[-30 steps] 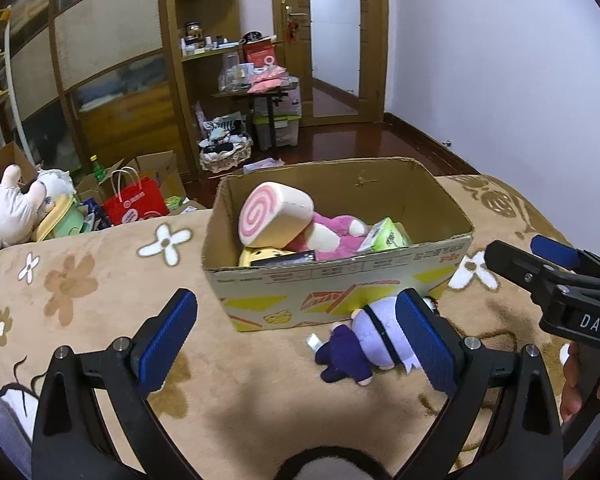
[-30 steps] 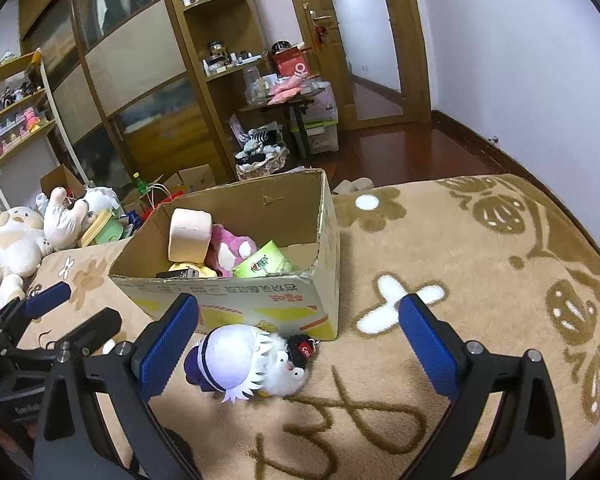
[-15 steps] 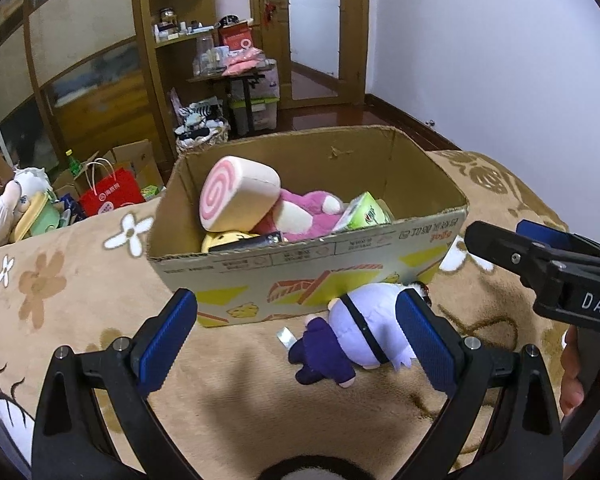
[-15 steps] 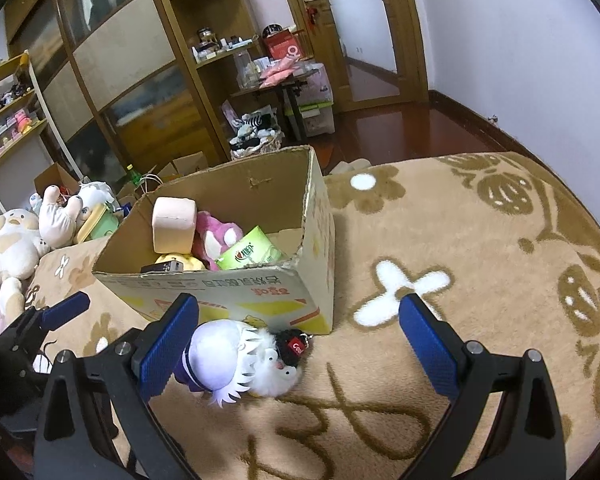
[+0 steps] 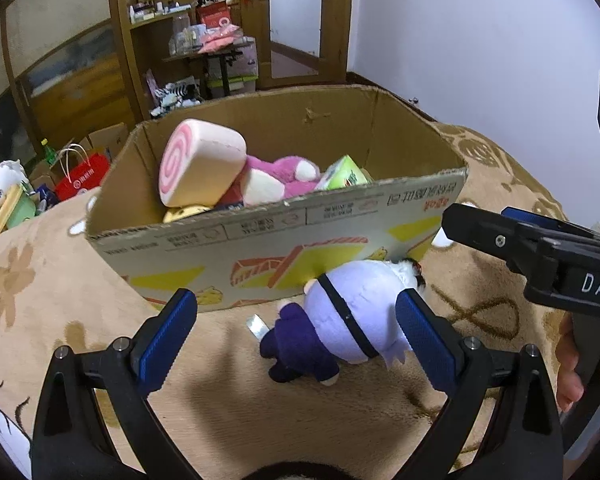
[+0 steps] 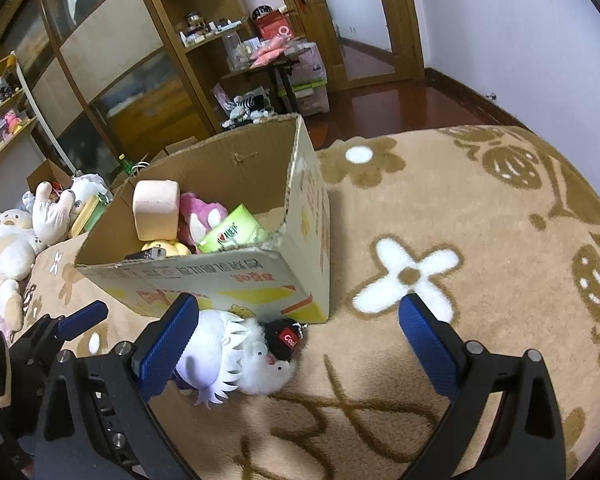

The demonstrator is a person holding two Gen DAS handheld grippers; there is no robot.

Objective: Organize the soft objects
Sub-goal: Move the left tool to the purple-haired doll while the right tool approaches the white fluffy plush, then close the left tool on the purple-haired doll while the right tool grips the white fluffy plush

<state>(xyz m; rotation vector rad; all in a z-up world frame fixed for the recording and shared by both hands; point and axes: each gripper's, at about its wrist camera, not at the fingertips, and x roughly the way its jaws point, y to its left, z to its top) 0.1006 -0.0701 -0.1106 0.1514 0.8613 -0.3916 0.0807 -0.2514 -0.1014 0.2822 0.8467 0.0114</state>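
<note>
1. Purple and white, the plush doll (image 5: 352, 316) lies on the brown flowered blanket (image 6: 480, 216), touching the front wall of the cardboard box (image 5: 260, 248).
2. Left tool (image 5: 296, 332) hangs spread wide over the doll, holding nothing; right tool (image 6: 296, 336) is likewise gaping and empty.
3. I'd lower the left tool squarely around the doll's round body, squeeze gently, then lift clear of the rim before dropping it among the toys inside.

Open left claw (image 5: 296, 334) around purple plush doll (image 5: 340, 320); cardboard box (image 5: 276, 248) just behind
</note>
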